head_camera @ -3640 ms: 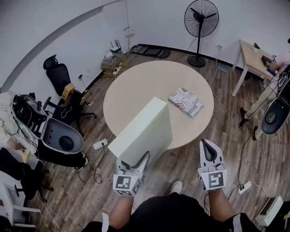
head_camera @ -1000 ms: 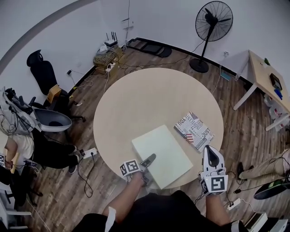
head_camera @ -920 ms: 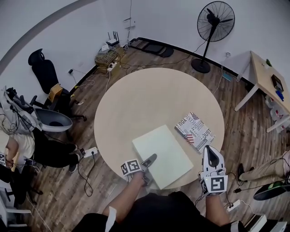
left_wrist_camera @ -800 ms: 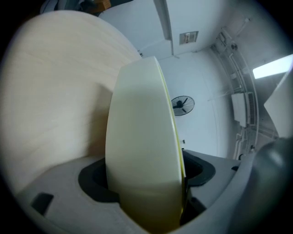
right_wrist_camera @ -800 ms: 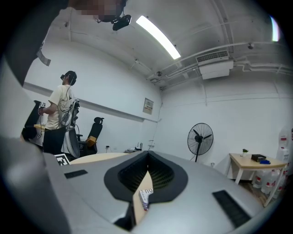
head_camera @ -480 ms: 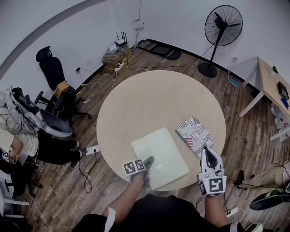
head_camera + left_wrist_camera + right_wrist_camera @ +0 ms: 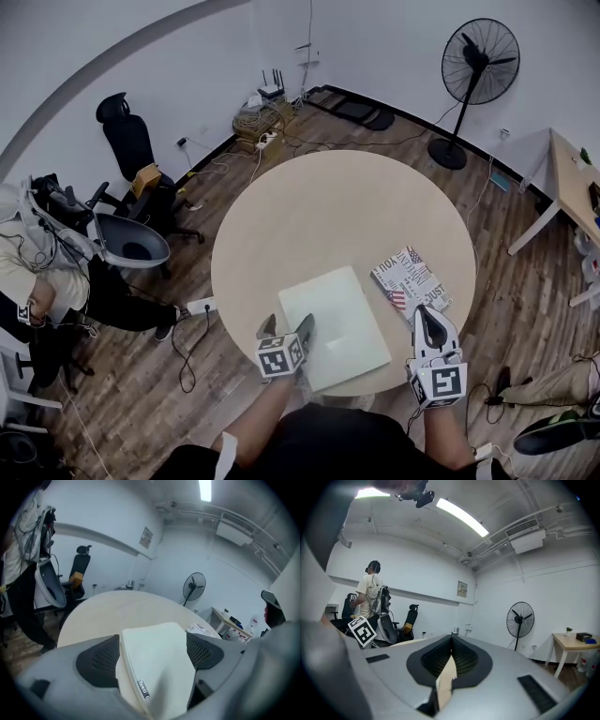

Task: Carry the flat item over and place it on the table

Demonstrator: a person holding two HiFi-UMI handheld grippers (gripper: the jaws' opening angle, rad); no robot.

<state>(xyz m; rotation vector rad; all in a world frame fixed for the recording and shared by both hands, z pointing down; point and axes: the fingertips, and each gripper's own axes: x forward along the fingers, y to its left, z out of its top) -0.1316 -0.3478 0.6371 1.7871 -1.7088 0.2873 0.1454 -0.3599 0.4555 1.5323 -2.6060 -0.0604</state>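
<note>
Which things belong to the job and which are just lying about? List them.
Job: flat pale pad, round table, left gripper, whose jaws have just been opening, with the pad between them.
Lying about: magazine, fan, office chair, side desk.

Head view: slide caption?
Flat item lies on round table; left gripper above its edge, jaws just opened, gripping nothing.

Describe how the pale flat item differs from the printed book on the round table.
The pale flat item is plain; the printed book is covered in lettering and a flag pattern. The pale flat item is larger than the printed book. Both lie flat on the round table, side by side near its front edge.
</note>
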